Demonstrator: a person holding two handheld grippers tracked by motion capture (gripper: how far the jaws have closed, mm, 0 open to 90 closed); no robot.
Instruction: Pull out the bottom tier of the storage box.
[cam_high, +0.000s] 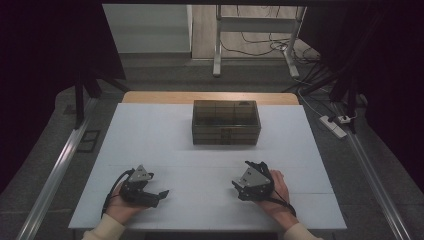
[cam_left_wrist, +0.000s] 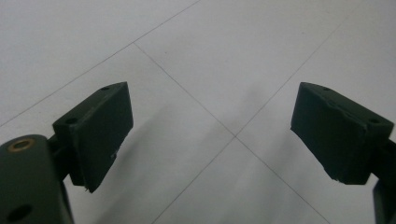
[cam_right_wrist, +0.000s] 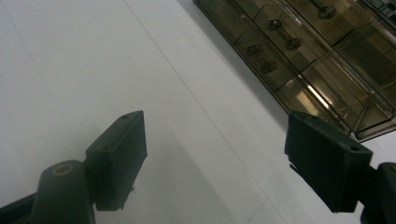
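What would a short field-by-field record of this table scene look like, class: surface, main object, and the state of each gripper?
surface: white table, seams between its panels
main object: dark see-through drawer box, at the far middle of the table, drawers shut
left gripper: jaws wide open, holding nothing, resting low near the table's near edge
right gripper: jaws wide open, holding nothing, aimed towards the box
contact: neither gripper touches the box

I can read no text, label, brand, number or sign anywhere here: none on the smoky translucent plastic drawer box (cam_high: 226, 122), none on the white surface (cam_high: 150, 135), and none on either black hand-held gripper that I hold.
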